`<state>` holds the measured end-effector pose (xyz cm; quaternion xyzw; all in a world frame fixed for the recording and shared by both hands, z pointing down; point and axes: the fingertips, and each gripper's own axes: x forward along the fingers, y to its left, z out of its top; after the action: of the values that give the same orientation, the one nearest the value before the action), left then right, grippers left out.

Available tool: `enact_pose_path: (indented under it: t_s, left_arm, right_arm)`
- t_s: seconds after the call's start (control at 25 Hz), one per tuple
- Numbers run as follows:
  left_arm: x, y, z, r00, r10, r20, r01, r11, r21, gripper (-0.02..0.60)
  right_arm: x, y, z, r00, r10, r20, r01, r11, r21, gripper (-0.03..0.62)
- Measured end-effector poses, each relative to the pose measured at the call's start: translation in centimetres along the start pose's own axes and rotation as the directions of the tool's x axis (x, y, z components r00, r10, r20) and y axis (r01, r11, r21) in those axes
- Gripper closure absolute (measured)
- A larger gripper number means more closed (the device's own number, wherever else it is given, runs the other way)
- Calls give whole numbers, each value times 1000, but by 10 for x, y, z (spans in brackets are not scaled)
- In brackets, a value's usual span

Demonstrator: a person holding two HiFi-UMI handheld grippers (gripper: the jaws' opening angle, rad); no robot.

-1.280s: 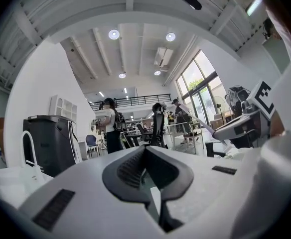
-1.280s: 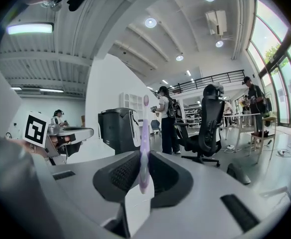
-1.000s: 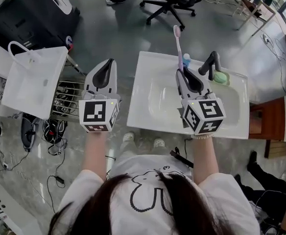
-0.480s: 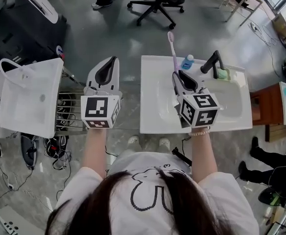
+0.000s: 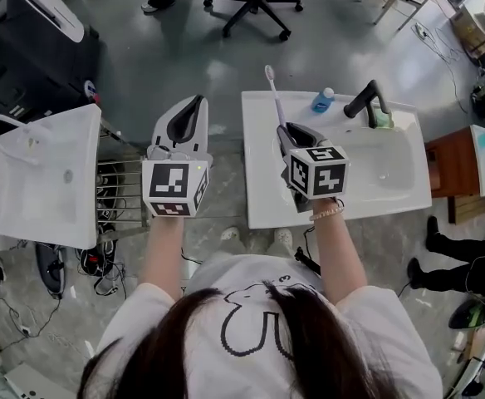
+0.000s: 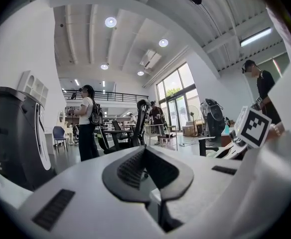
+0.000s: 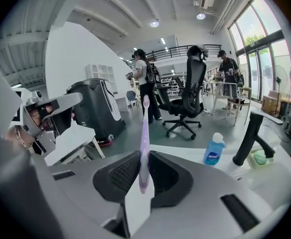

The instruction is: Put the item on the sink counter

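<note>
A lilac toothbrush [image 5: 272, 96] stands nearly upright with its bristle head up, and my right gripper [image 5: 289, 131] is shut on the lower handle. It hangs over the left part of the white sink counter [image 5: 259, 198], by the basin's left side. In the right gripper view the toothbrush [image 7: 144, 133] rises from between the black pads [image 7: 123, 173]. My left gripper [image 5: 193, 108] floats left of the sink over the floor. Its jaws are shut with nothing in them, seen too in the left gripper [image 6: 145, 151] view.
At the back of the counter stand a black faucet [image 5: 367, 100], a blue bottle [image 5: 323, 100] and a green soap [image 5: 382, 120]. A second white sink [image 5: 47, 173] and a wire rack [image 5: 116, 185] lie at the left. A brown cabinet [image 5: 447, 173] stands at the right.
My right gripper has carried the toothbrush leftward, from near the faucet to the basin's left side. The left gripper has hardly moved.
</note>
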<state>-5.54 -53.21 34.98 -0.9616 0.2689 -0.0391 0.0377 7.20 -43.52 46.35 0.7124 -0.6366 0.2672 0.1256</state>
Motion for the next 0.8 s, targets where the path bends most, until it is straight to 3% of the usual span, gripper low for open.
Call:
enact_pose_path:
  t_s: [0.36, 0.8]
  left_arm:
    - [12, 16, -14, 1000, -10, -9, 9, 999, -42, 574]
    - [15, 34, -36, 998, 6, -56, -9, 998, -54, 574]
  right_arm:
    - [57, 2, -44, 979, -24, -204, 28, 999, 15, 516]
    - [96, -9, -83, 931, -66, -358, 93, 994, 59, 516]
